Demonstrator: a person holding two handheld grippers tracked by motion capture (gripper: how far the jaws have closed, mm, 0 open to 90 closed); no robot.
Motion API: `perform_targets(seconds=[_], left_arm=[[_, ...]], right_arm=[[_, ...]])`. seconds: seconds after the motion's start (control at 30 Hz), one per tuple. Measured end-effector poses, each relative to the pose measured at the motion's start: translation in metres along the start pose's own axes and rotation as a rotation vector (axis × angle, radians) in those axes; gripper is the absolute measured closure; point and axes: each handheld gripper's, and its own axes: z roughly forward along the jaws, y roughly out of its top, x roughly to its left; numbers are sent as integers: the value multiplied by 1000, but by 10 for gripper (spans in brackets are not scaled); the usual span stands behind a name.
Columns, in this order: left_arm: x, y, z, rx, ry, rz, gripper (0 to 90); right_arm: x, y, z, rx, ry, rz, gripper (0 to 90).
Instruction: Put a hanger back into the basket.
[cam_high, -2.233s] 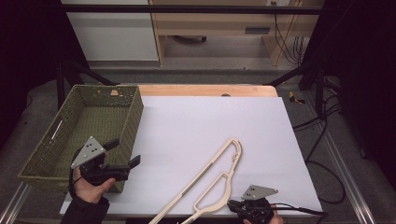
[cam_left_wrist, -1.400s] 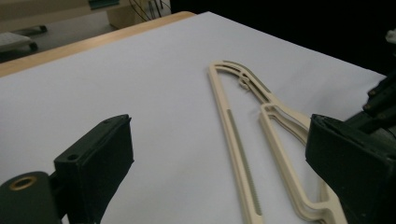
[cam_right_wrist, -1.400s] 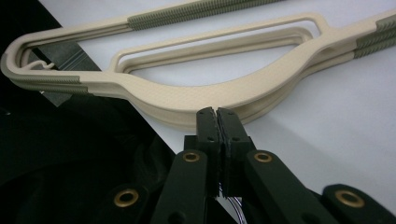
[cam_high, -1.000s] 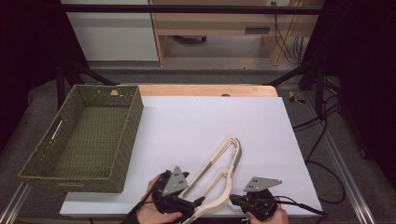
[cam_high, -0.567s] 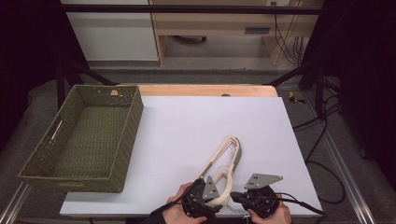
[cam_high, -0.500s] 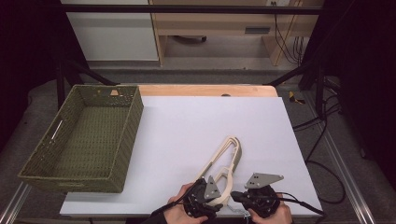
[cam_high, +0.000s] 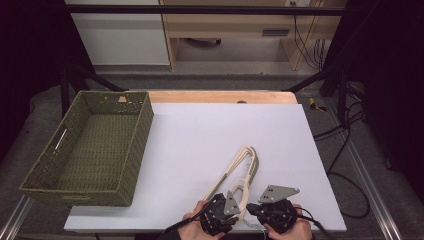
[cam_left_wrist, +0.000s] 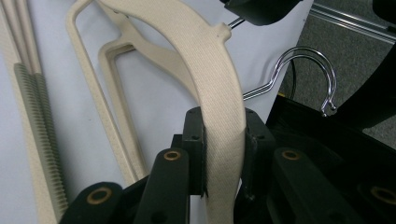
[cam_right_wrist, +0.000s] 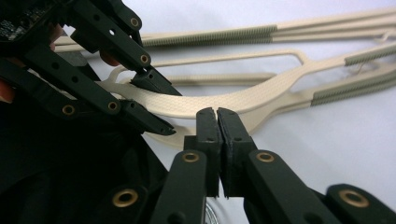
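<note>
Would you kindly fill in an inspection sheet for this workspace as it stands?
Surface: white table top, bare apart from the items below.
Job's things: cream hangers lying together near the front edge; chrome hook past the edge.
Clutter: empty green woven basket at the left.
Grippers: left hand-held gripper clamped on a hanger's arm; right hand-held gripper beside it, jaws together; nothing seen between them.
Cables: black cables on the floor at right; one trails from the right hand-held gripper.
Surroundings: wooden furniture behind, dark frame around.
</note>
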Motion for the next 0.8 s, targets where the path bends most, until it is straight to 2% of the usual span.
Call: perform_targets(seconds=[0.07, 0.2, 0.27, 0.37, 0.43, 0.5, 0.6, 0.67, 0.8], left_arm=[[1, 0, -3, -6, 1, -8, 747], [5, -1, -11, -27, 6, -29, 750], [7, -2, -16, -34, 3, -40, 753], [11, -4, -23, -52, 10, -49, 757], [13, -5, -28, -64, 15, -58, 759], [15, -7, -33, -72, 15, -67, 763], [18, -8, -37, -91, 20, -79, 768], [22, -10, -43, -102, 24, -92, 771], [26, -11, -48, -112, 34, -101, 777]], right_arm=[[2, 2, -2, -24, 15, 8, 808], [1, 10, -11, -118, 26, -3, 713], [-2, 15, -19, -192, 10, -3, 635], [-10, 21, -31, -300, -39, -10, 532], [-17, 23, -39, -350, -75, -5, 508], [-24, 23, -46, -396, -90, 15, 492], [-36, 18, -54, -435, -110, 50, 490], [-42, 13, -54, -442, -116, 78, 491], [-48, 5, -36, -397, -76, 81, 490]])
